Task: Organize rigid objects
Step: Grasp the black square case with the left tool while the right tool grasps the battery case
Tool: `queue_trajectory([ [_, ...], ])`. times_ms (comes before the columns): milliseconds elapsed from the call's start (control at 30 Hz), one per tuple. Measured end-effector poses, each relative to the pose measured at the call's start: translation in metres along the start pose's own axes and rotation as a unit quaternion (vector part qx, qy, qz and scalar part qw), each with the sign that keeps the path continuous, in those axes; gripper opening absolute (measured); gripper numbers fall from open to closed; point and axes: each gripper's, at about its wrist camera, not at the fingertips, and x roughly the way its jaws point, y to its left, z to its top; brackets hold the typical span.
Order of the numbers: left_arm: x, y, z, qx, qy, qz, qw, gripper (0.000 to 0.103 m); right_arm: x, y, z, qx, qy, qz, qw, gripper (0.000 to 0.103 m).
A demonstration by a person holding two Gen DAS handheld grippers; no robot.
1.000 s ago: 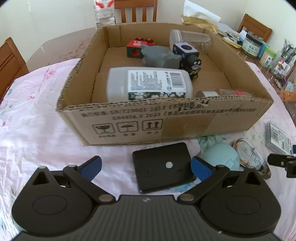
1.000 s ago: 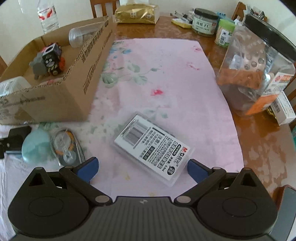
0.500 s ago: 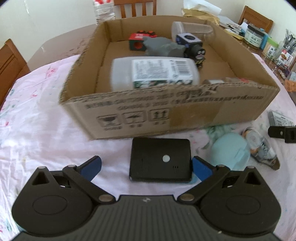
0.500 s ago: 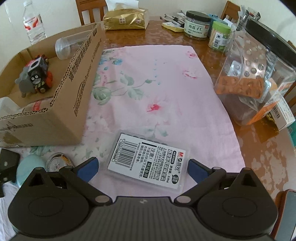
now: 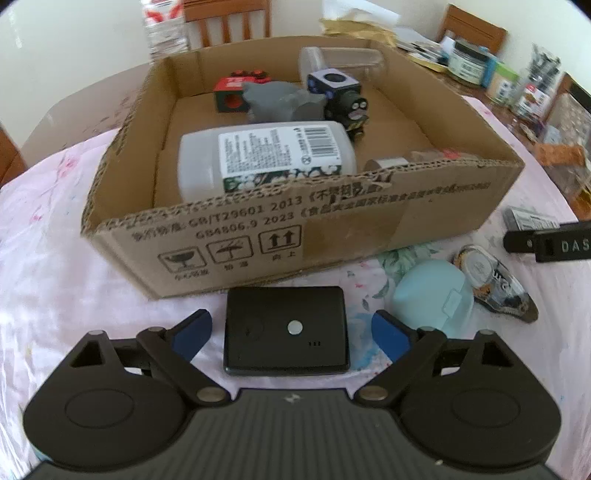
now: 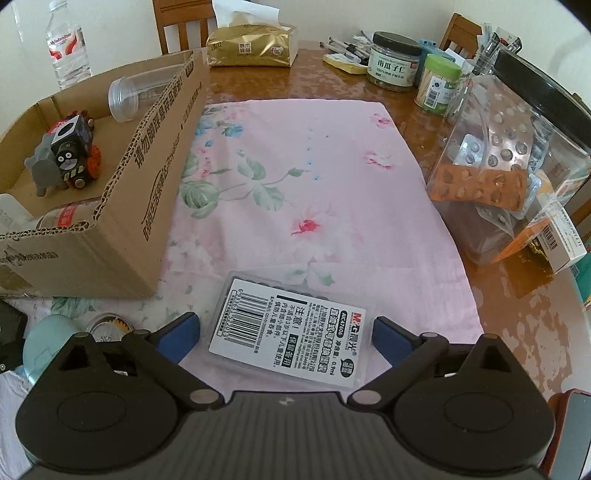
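Left tongs (image 5: 291, 330) closing, astride black box (image 5: 286, 330), untouching.

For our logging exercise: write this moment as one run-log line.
left claw: closing around black device, not yet touching | right claw: open astride labelled case | cardboard box: partly filled

pale walls (image 6: 110, 22), wooden chairs (image 5: 227, 20), glossy brown table (image 6: 332, 85), daylight

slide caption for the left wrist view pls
Left gripper open around a black box before the cardboard box.
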Motion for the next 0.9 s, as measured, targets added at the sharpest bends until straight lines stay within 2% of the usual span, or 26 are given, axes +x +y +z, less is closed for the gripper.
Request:
queue_trajectory([
  [67,-0.001,0.001,0.001,0.005,0.003,-0.003,1.0000,0.091,0.000,0.000,-0.001,0.000,-0.003,-0.002,1.000,0.100],
  [200,-0.003,0.003,0.003,0.015,0.000,-0.010,0.9998,0.075,-0.002,0.000,-0.002,0.000,-0.012,-0.003,1.000,0.096],
  [300,-0.002,0.004,0.008,0.014,0.000,-0.008,0.9999,0.069,-0.002,0.000,-0.002,-0.001,-0.011,-0.001,1.000,0.096],
  [533,-0.005,0.005,0.007,0.014,0.009,-0.014,0.9998,0.069,-0.004,-0.003,-0.002,-0.006,-0.003,0.009,1.000,0.095],
  [900,-0.034,0.004,0.008,0.055,0.010,-0.034,0.9978,0.069,-0.031,-0.007,-0.002,-0.072,-0.005,0.037,0.997,0.095],
])
